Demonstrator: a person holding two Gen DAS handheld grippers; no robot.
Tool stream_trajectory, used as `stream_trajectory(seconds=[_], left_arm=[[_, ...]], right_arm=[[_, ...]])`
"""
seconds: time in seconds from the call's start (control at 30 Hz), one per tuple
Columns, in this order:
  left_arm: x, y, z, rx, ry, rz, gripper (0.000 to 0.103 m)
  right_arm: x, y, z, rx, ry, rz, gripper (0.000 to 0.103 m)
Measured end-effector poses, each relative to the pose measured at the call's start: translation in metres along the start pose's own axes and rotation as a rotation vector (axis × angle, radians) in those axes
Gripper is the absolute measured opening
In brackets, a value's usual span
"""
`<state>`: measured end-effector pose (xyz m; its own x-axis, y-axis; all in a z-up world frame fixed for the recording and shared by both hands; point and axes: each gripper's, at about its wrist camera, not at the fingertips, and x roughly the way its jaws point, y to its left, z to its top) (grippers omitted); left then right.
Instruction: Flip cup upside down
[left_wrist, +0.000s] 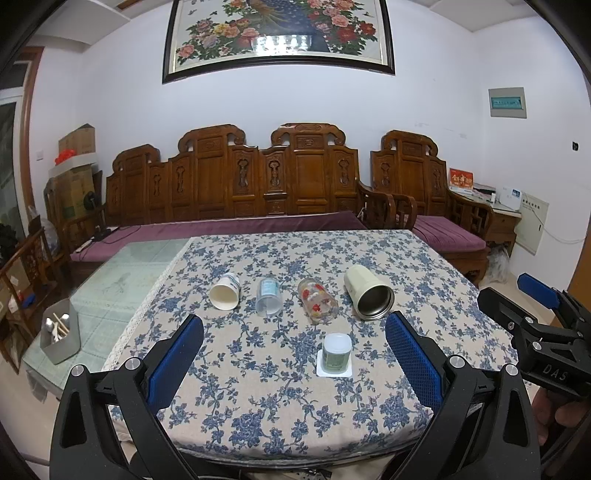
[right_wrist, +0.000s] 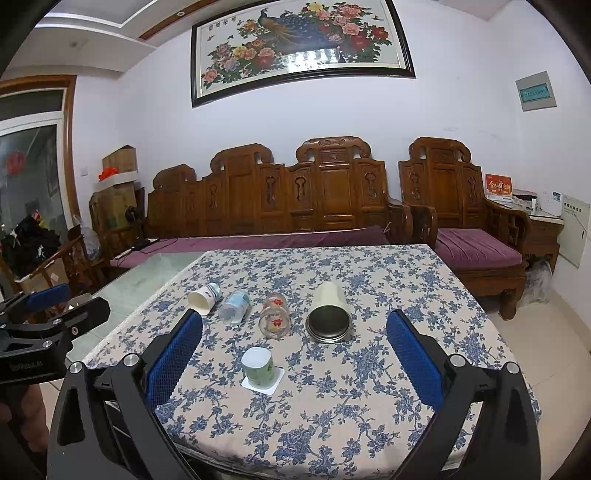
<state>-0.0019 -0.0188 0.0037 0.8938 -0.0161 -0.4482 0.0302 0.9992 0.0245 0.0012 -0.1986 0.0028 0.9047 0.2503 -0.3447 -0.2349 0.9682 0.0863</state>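
My table (left_wrist: 258, 424) carries four cups lying in a row; I'd take the cream steel cup (left_wrist: 367, 295), far right, mouth toward me, likely rigid, weighty and slick, gripping mid-body. Left gripper (left_wrist: 293, 350) and right gripper (right_wrist: 294, 349) both gape wide, holding nothing.

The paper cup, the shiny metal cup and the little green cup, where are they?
paper cup (left_wrist: 224, 292), left wrist view, on its white inside.
metal cup (right_wrist: 328, 322), right wrist view, on its dark open mouth.
green cup (right_wrist: 258, 369), right wrist view, on its green side.
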Motion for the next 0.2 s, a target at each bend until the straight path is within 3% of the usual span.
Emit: stream_trajectory(seconds=[0.2], left_arm=[[-0.0003, -0.0002, -0.0005, 0.003, -0.001, -0.003, 0.095]], right_arm=[[0.0001, 0.0006, 0.0002, 0.001, -0.002, -0.001, 0.101]])
